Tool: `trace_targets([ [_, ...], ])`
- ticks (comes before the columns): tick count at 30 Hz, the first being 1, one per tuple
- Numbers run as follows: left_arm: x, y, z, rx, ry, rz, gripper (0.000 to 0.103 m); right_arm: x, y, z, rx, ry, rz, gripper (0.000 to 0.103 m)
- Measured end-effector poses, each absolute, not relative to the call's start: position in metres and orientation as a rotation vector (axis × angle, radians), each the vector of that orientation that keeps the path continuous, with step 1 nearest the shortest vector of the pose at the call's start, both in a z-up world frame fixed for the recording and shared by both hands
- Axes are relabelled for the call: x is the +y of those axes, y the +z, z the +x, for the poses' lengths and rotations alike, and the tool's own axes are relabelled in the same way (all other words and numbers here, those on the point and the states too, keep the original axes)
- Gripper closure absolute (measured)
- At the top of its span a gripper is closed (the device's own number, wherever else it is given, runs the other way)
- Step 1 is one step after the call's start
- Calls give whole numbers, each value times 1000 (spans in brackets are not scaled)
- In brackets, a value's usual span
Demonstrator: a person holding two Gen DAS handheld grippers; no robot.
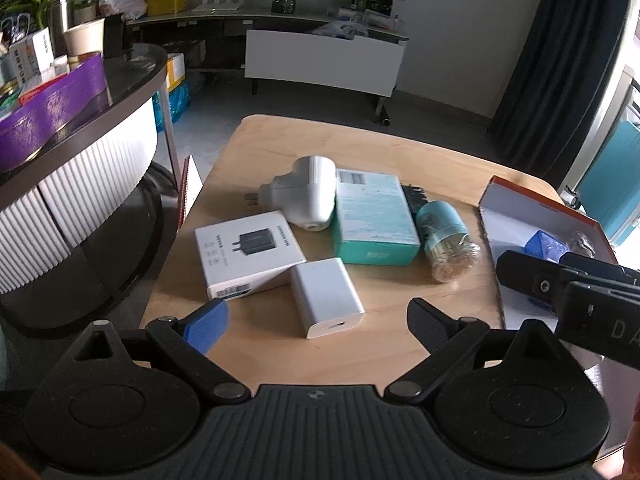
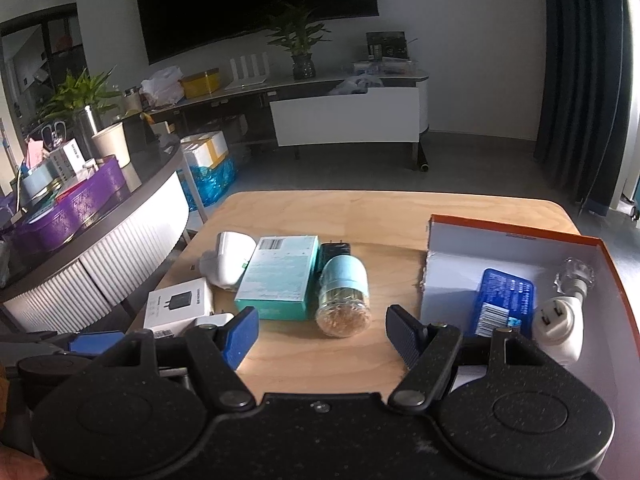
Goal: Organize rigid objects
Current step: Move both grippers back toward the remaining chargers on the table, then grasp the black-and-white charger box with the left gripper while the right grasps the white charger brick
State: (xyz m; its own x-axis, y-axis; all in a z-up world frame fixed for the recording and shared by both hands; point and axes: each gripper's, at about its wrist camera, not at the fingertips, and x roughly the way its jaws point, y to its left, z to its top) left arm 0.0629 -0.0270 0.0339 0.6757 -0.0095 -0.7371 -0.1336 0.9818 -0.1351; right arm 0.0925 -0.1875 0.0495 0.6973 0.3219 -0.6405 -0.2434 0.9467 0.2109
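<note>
Over a pale wooden table [image 1: 280, 360] crowded with small electronics, I held both tools ready and gripped nothing. The largest piece, an orange-rimmed cardboard box with a white interior [image 2: 516, 240], sat at the table's right edge and already contained a blue packet [image 2: 504, 300], a white two-pin plug adapter [image 2: 558, 328] and a small clear knob-like item [image 2: 574, 274]. Still loose on the wood were a teal rectangular carton [image 1: 374, 216], a white charger box printed with a black plug [image 1: 246, 250], a rounded white plastic plug-in device [image 1: 308, 190], a clear jar of toothpicks with a pale blue lid [image 1: 444, 240] lying on its side, and a small white rectangular power adapter [image 1: 326, 296].

My left gripper [image 1: 316, 324] stood wide open, and the adapter lay just ahead of it, almost centred between the jaws, its long axis running away from me and tilted slightly left, its port end nearest. My right gripper [image 2: 322, 336], also spread open, hovered nearer the jar and the orange box. I judged the left hand better placed for the adapter: a short forward reach, closing across its narrow width, then a carry rightward to the box.
</note>
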Motion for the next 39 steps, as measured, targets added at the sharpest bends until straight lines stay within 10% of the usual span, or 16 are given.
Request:
trace_targets([
  [27, 18, -9, 134, 882, 264, -252, 0, -160, 13, 93, 818, 415, 73, 19],
  [30, 20, -7, 128, 841, 243, -224, 22, -153, 10, 94, 825, 435, 51, 19],
  [39, 46, 10, 95, 783, 196, -289, 24, -103, 0, 105, 839, 557, -33, 19],
])
